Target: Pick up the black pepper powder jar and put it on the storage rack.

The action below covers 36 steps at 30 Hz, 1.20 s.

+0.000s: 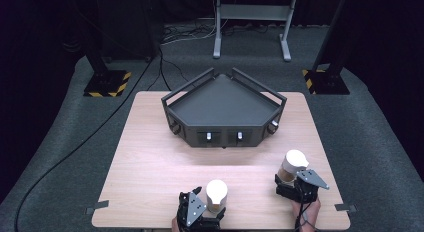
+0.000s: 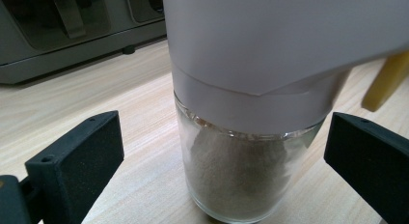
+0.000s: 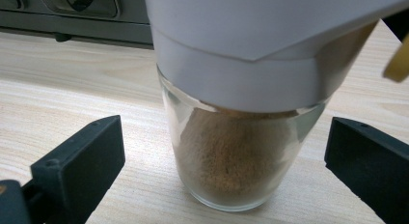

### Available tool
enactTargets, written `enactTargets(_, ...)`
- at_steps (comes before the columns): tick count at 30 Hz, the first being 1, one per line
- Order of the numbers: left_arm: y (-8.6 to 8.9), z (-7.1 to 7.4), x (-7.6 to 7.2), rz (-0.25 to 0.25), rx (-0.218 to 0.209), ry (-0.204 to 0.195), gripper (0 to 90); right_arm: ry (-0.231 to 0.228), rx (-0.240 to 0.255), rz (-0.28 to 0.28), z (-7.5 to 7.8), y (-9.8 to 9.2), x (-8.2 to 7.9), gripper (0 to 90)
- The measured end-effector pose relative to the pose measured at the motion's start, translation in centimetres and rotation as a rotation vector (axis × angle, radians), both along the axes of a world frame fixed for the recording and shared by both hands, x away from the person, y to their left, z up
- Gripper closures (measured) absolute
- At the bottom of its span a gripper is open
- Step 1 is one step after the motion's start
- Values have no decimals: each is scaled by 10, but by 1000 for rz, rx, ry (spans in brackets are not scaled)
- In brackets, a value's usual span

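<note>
Bare table [image 1: 150, 162] between jars and tray [image 1: 223, 109]; tray blocks far side; jar [image 2: 241, 175] between left tool's jaws.

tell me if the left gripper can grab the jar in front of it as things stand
Probably yes. The left gripper has its jaws open on either side of the near jar, a gap showing at each side and nothing between them on the table.

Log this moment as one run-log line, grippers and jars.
left gripper: open, astride left jar, not gripping | right gripper: open, astride right jar, not gripping | tray: empty
</note>
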State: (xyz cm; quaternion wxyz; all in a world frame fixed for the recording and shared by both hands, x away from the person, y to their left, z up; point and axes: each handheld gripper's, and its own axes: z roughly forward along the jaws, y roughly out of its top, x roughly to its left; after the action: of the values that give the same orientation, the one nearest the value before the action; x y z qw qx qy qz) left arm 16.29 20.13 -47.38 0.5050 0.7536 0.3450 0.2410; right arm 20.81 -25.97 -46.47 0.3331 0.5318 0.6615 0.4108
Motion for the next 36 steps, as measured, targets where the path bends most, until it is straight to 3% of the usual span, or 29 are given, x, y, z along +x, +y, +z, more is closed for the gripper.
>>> enactTargets(12, -8, 1, 6, 3, 14, -2, 1, 3, -1, 0, 0, 0, 0, 0)
enactTargets(18, -13, -2, 13, -11, 16, 17, 7, 1, 0, 2, 0, 0, 0, 0)
enactTargets(25, -21, -5, 15, 1, 27, 44, 135, 1, 0, 7, 0, -1, 0, 0)
enactTargets(31, -21, -3, 21, -6, 5, 63, 267, 3, -1, 9, 0, -1, 1, 0)
enactTargets(36, -21, -3, 20, -9, 5, 61, 302, 2, 1, 10, 0, -1, 1, 0)
